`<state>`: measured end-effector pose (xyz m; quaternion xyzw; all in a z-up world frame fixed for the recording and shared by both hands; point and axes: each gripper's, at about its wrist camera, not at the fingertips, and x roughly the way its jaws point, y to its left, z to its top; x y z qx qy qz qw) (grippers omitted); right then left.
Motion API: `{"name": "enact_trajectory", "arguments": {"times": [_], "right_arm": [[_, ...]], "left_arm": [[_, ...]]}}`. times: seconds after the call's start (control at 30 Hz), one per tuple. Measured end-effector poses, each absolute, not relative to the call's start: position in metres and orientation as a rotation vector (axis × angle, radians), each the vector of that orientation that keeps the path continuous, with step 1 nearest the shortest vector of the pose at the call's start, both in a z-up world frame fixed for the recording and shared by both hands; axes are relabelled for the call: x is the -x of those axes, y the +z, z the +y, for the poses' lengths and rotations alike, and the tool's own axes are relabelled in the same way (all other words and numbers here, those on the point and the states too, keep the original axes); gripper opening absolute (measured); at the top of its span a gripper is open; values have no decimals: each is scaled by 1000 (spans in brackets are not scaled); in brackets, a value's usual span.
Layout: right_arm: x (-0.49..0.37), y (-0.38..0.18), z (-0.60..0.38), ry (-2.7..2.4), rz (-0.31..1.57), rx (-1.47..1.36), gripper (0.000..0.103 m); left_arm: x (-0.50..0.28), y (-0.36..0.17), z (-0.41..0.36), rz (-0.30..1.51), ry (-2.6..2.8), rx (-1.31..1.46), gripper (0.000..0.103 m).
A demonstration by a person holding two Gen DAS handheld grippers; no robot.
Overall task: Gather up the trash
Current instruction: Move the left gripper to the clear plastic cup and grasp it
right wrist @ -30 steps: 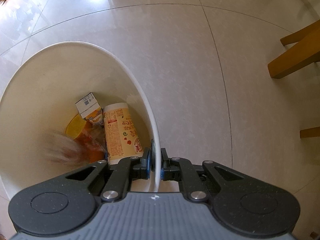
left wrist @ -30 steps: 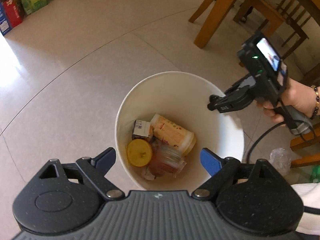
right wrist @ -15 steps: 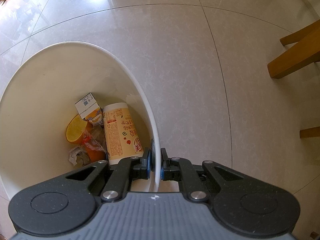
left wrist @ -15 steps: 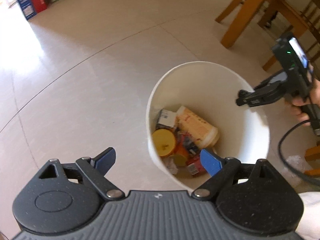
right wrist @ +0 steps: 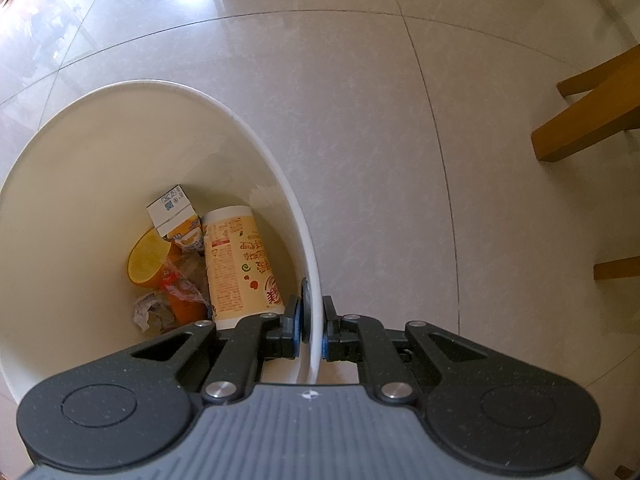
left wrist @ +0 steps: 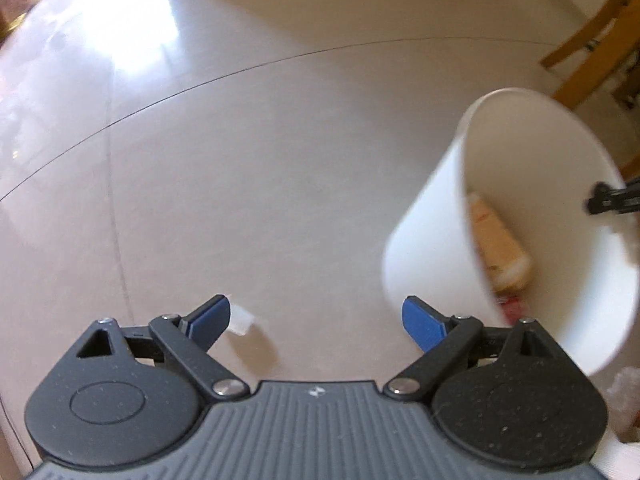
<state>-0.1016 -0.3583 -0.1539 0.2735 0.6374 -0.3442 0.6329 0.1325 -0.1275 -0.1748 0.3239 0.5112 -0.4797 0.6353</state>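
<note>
Moved: left gripper [left wrist: 316, 318] swung off white bin [left wrist: 432, 240] toward bare floor [left wrist: 260, 160]; bin now at right edge.
Left jaws: spread wide, empty.
Right gripper [right wrist: 311, 326]: clenched on bin's near rim.
Bin contents: printed cup [right wrist: 240, 264], small carton [right wrist: 174, 216], orange lid [right wrist: 146, 258], crumpled wrappers.
Floor scrap [left wrist: 242, 322]: pale, beside left finger.

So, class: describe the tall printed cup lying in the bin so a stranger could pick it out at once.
Find the white bin on the tiled floor. Look at the trash at its bottom. The printed cup lies on its side along the wall, the largest piece there, cream with red lettering, beside a small carton.
</note>
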Motion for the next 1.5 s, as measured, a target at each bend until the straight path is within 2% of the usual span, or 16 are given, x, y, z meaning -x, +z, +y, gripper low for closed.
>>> {"name": "enact_trajectory", "arguments": {"times": [0.5, 0.6, 0.73, 0.9, 1.0, 1.2, 1.3, 1.5], "right_arm": [[102, -154, -358, -795, 1448, -630, 12], [103, -153, -359, -798, 1442, -634, 12], [105, -153, -361, -808, 1434, -652, 12], [105, -152, -361, -809, 1439, -645, 12], [104, -152, -361, -804, 1444, -642, 12], [102, -153, -360, -803, 1451, -636, 12], [102, -154, -360, -803, 1452, -634, 12], [102, -155, -360, -803, 1454, -637, 12]], "left_arm": [[-167, -314, -112, 1021, -1143, -1005, 90], [-170, -341, -108, 1014, -1161, -1062, 85], [-172, -370, -107, 1002, -1187, -1118, 74], [-170, -390, -111, 967, -1217, -1153, 73], [-172, -399, -113, 984, -1207, -1144, 65], [-175, -409, -115, 1031, -1197, -1123, 57], [-182, -408, -115, 1064, -1193, -1108, 45], [-189, -403, -115, 1095, -1165, -1062, 43]]}}
